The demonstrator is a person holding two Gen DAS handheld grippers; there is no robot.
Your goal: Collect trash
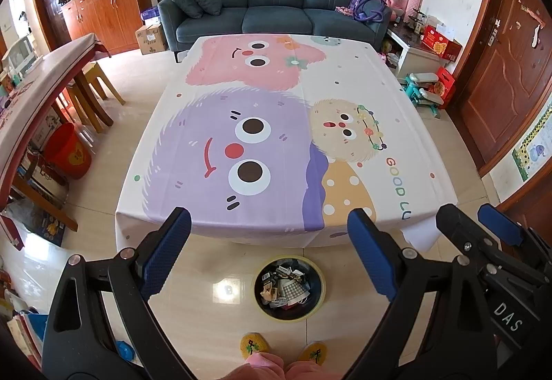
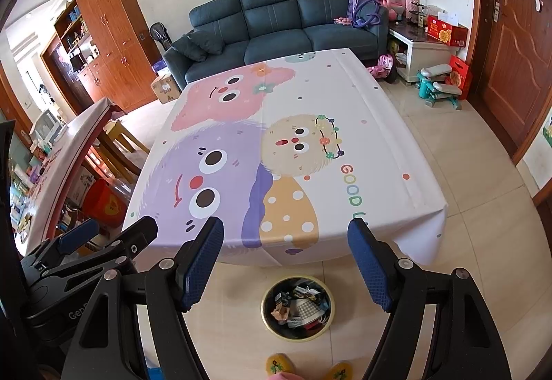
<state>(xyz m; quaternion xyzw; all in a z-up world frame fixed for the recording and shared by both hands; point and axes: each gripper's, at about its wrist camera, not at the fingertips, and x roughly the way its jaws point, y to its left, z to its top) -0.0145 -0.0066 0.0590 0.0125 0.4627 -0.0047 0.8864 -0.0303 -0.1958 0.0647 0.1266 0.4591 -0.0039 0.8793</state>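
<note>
A round yellow-rimmed trash bin (image 1: 289,287) (image 2: 297,307) stands on the tiled floor at the table's near edge, filled with wrappers and paper scraps. The table (image 1: 345,76) (image 2: 345,93) wears a cartoon-monster cloth, and no loose trash shows on it. My left gripper (image 1: 272,252) hangs open above the floor, over the bin, with nothing between its blue pads. My right gripper (image 2: 286,262) is open too, empty, at about the same height. In the left wrist view the right gripper (image 1: 483,228) shows at the right edge; in the right wrist view the left gripper (image 2: 107,231) shows at the left.
A person's yellow slippers (image 1: 283,347) (image 2: 307,368) stand just behind the bin. A second table (image 1: 41,83) with stools and a red bucket (image 1: 69,150) is to the left. A blue sofa (image 1: 276,11) sits beyond the table, a wooden door (image 1: 500,76) on the right.
</note>
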